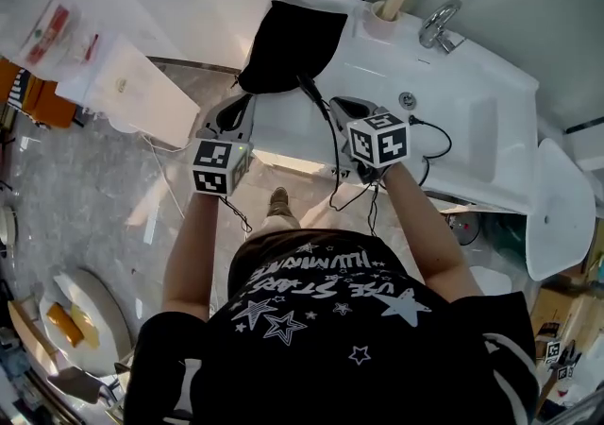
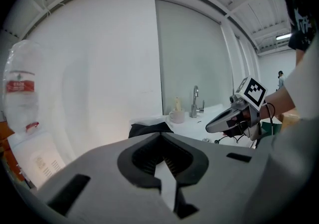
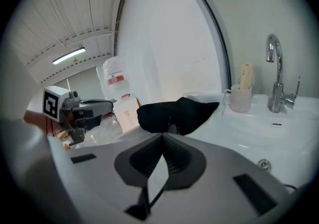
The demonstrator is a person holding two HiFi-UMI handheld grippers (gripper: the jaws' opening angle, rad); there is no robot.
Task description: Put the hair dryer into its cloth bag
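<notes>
**Both hand-held grippers shut and empty, cloth bag on the sink surface**

From your head view, you hold both arms out toward the white surface (image 1: 472,83). Your left hand-held gripper (image 1: 231,116) is at its front edge and your right hand-held gripper (image 1: 344,111) is just over it. The black cloth bag (image 1: 293,41) lies bunched at the left end of the surface, its near part hanging over the edge. A dark cord (image 1: 330,135) runs from its lower edge down past the front. You cannot tell whether the hair dryer is inside. A cup (image 1: 382,22) and a tap (image 1: 439,25) stand along the back.

In your left gripper view, the jaws are pressed together with nothing between them. The cloth bag (image 2: 149,129) lies well beyond the tips, apart from them. The cup (image 2: 176,116) and tap (image 2: 195,101) are further back, and your right hand-held gripper (image 2: 214,124) comes in from the right.

In your right gripper view, the jaws are likewise fully closed on nothing. The cloth bag (image 3: 177,114) sits just beyond the tips without touching them. The cup (image 3: 240,97) and tap (image 3: 275,78) are to its right, and your left hand-held gripper (image 3: 107,103) is to its left
</notes>
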